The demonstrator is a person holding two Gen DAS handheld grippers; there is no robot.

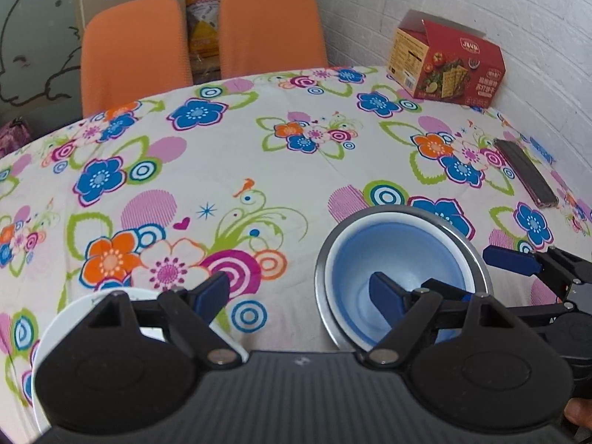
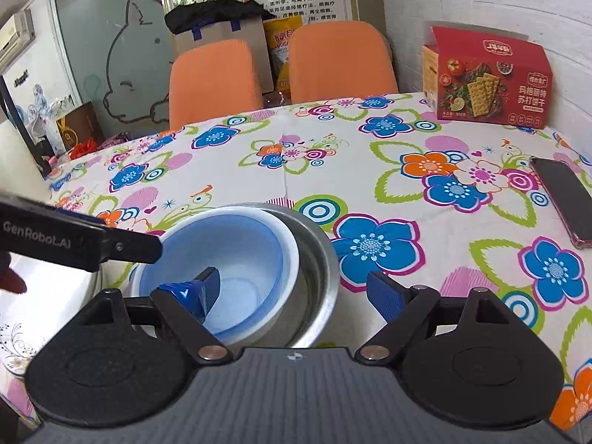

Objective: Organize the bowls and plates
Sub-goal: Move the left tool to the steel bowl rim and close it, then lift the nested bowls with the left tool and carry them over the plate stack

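A table covered by a floral tablecloth (image 1: 281, 170) in blue, orange, pink and green fills both views. Low and right of centre in the left wrist view, a nested stack of bowls is seen: a metal bowl (image 1: 477, 255) with a dull silver rim on the outside, a white bowl (image 1: 436, 231) inside it, and a pale blue bowl (image 1: 355, 259) innermost, smooth and empty. In the right wrist view the same stack sits low and left of centre, the metal bowl (image 2: 314, 259) showing a shiny inner wall on its right side, the white bowl (image 2: 292, 244) leaning toward the left, the blue bowl (image 2: 236, 251) within it. The left gripper (image 1: 299, 292) is spread wide and nothing is held; its right finger dips over the blue bowl's interior. The right gripper (image 2: 296, 292) is likewise spread wide and grips nothing, its left finger hanging inside the blue bowl and its right finger outside the metal rim. A white plate (image 1: 88, 299) is partly hidden under the left gripper at the lower left of that view. Toward the upper right, a red cracker box (image 2: 488, 81) stands on the cloth, and a dark phone (image 2: 566, 199) lies at the right edge. Two orange chairs (image 2: 333, 63) are seen beyond the table's far edge.
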